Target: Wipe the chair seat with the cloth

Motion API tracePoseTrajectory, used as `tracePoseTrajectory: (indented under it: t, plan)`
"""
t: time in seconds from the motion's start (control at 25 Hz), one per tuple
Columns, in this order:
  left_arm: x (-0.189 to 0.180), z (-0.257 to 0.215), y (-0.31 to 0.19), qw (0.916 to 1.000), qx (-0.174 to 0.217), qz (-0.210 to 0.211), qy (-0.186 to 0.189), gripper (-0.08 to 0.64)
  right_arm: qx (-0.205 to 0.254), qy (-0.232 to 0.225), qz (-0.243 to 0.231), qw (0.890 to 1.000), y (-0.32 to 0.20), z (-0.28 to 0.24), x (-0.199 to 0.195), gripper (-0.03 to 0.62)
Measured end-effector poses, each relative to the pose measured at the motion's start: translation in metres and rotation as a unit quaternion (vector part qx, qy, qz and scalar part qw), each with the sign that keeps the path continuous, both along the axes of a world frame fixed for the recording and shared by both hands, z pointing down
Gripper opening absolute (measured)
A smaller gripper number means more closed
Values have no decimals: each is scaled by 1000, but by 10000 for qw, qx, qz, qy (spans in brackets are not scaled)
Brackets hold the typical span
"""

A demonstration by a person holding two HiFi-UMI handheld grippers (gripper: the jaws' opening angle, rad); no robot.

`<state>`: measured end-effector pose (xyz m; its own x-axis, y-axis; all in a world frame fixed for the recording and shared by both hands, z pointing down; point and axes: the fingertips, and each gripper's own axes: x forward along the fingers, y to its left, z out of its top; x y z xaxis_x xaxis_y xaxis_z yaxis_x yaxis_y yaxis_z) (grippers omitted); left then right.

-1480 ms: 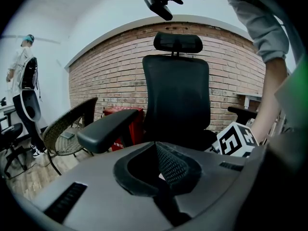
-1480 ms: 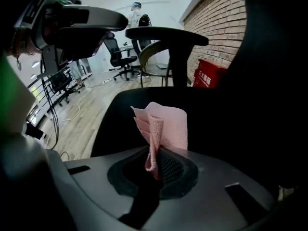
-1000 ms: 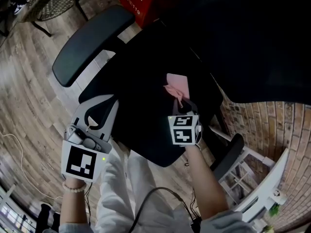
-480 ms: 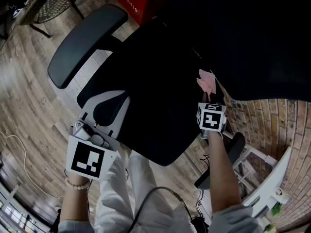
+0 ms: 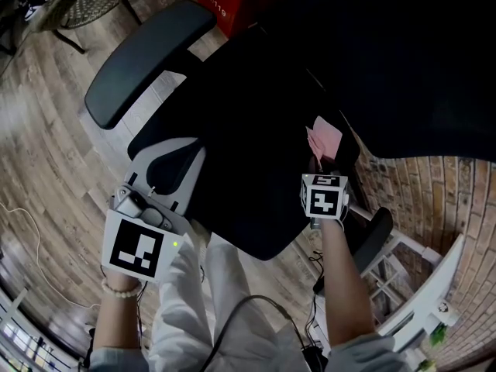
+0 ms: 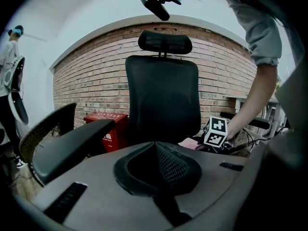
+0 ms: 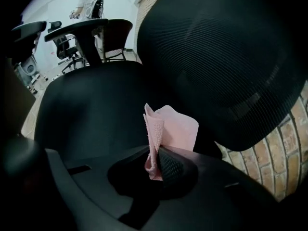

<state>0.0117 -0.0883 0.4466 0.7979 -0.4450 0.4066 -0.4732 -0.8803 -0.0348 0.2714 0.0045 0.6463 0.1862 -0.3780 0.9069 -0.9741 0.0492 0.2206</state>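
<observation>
Cloth (image 7: 168, 129): pink, folded, pinched in your right gripper (image 7: 156, 165). The jaws are pressed onto its lower fold and most of it stands up past the tips. From the head view it sits over the far-right part of the chair seat (image 5: 248, 130), just beside the foot of the backrest (image 5: 403, 68). No view settles whether it touches the seat.

Left gripper (image 6: 156, 162): jaws pressed together, nothing between them. It hangs at the seat's near-left edge, beside the left armrest (image 5: 147, 60), and takes no part in the wipe.

Risks, as judged:
- The hold is on a narrow fold. A drag with pressure on the seat could pull the cloth out of the jaws.
- The cloth stands up and does not lie flat. If you lower the gripper as it is, the jaw tips may rub the seat with little cloth under them. Tilt so the loose part lies down first.
- The backrest is close on the far side, so a push that way could knock the gripper against it.

Edges and room:
- The seat's right edge is near the cloth, with the right armrest (image 5: 370, 242) just past it. A stroke to the right runs off quickly.
- The open room lies to the left and towards you, where the seat is bare black surface.
- A full stroke to the near-left corner meets your left gripper, so move it away first.
</observation>
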Motion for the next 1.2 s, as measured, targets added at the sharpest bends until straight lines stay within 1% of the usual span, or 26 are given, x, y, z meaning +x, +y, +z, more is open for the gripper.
tracePoseTrajectory:
  t: [0.16,0.44,0.64,0.76,0.96,1.08,1.2]
  plan:
    - [-15,0,2,10000,15,-67,-46,18,-40,-195,-119,9997,16,2,-38,54]
    - [-39,1,10,9998,-1,-194,-51,18,-81,-363,-753,9965,41,-1,-108,54]
    - [-52,0,18,9996,-18,-285,-49,18,-132,-680,-983,9927,64,-1,-166,54]
    - [-60,0,19,9994,2,-348,-83,18,-239,-939,-1219,9878,78,-3,-206,54]
    - [-80,1,17,9967,-239,-775,8,18,-290,-1375,-1789,9738,101,-7,-272,54]
    - [-87,-1,18,9961,-248,-846,-24,18,-329,-1475,-1954,9690,113,-10,-294,54]
    - [-89,-1,18,9960,-256,-860,-45,18,-367,-1482,-2085,9660,121,-10,-303,54]
